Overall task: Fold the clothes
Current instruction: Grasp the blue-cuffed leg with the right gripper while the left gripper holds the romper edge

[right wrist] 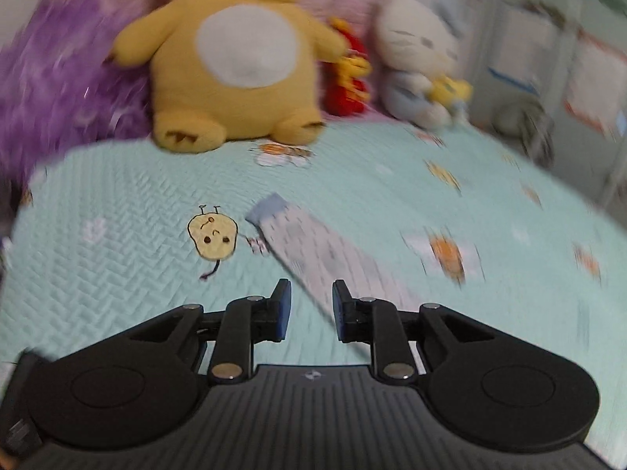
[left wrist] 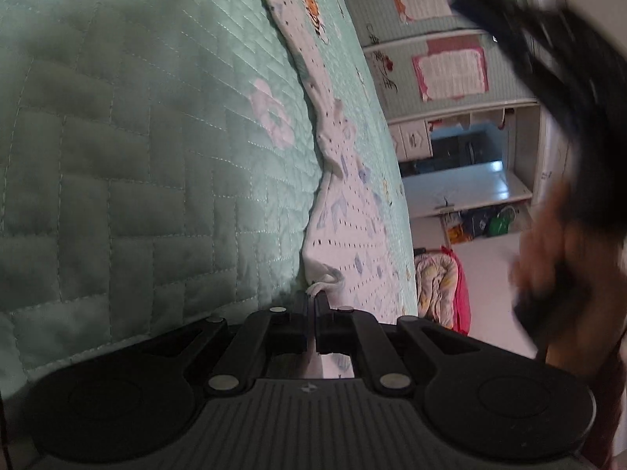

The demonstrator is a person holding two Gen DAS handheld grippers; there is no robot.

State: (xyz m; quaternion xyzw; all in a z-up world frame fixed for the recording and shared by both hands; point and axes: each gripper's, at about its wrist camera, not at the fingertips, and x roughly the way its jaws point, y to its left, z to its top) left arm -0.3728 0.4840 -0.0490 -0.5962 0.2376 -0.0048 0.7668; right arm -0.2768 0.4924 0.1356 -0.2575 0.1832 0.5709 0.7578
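Observation:
A pale garment with small dots and blue motifs lies in a long strip on the mint quilted bedspread. My left gripper is shut on the near edge of it, and white cloth shows between the closed fingers. In the right wrist view the same garment runs away across the bedspread and ends in a blue cuff. My right gripper hangs above it, open, with nothing pressed between its blue pads. A blurred hand holds a black tool at the right of the left wrist view.
At the head of the bed sit a yellow plush toy, a white cat plush, a small red toy and a purple fluffy cushion. Past the bed's edge are floor, shelves and a pink bundle.

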